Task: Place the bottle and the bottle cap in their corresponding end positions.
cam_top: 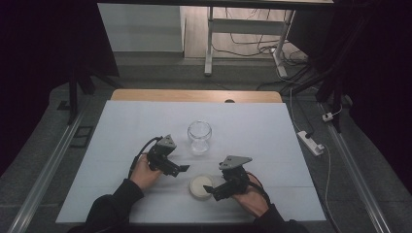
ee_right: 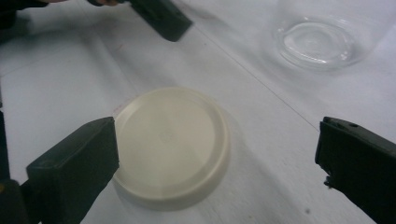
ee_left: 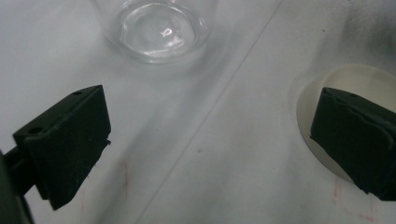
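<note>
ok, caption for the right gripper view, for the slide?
Open right gripper poised over a cream lid lying flat on the white table, empty glass jar beyond.

Wide-spread left gripper (ee_left: 205, 144) over white table (ee_left: 224, 154); glass jar (ee_left: 159, 28) ahead, cream lid (ee_left: 355, 77) behind right jaw.

White table (cam_top: 126, 131): glass jar (cam_top: 199, 136), cream lid (cam_top: 200, 187).

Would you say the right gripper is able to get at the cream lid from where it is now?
Probably yes: the right gripper is open, the cream lid lies flat just ahead between its fingers, and nothing lies between them.
</note>
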